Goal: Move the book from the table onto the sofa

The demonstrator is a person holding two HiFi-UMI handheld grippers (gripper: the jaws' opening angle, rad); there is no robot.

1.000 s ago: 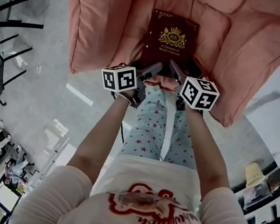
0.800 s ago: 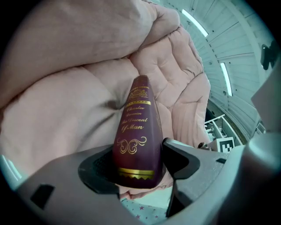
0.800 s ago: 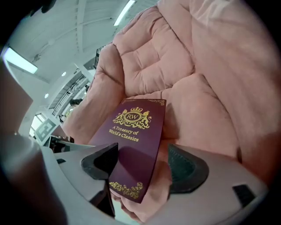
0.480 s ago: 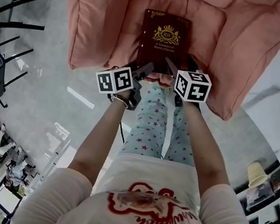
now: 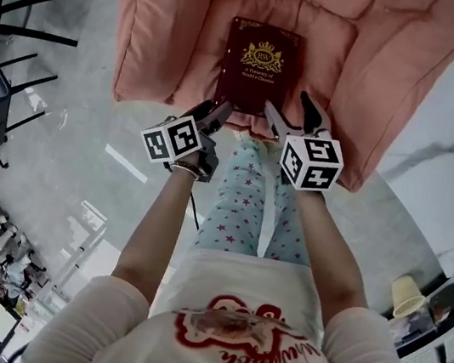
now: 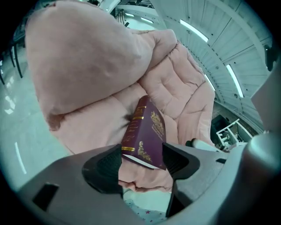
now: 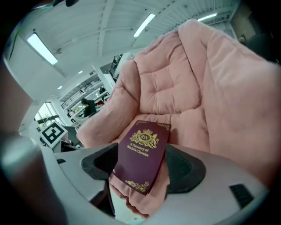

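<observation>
Just beyond the fingertips: the maroon hardback book with gold print [image 5: 258,65] lies flat, cover up, on the seat of the pink padded fabric sofa [image 5: 157,35].
Left gripper [image 5: 219,116]: fingers wide apart, nothing in them, and the book's near corner is close ahead.
Right gripper [image 5: 292,114]: fingers spread too, empty, the book ahead of them.
Progress: book's on the sofa and let go, so the job looks done. Only backing away remains.
Writing: gold crest "RW", then "A Treasury of World's Classics".
</observation>
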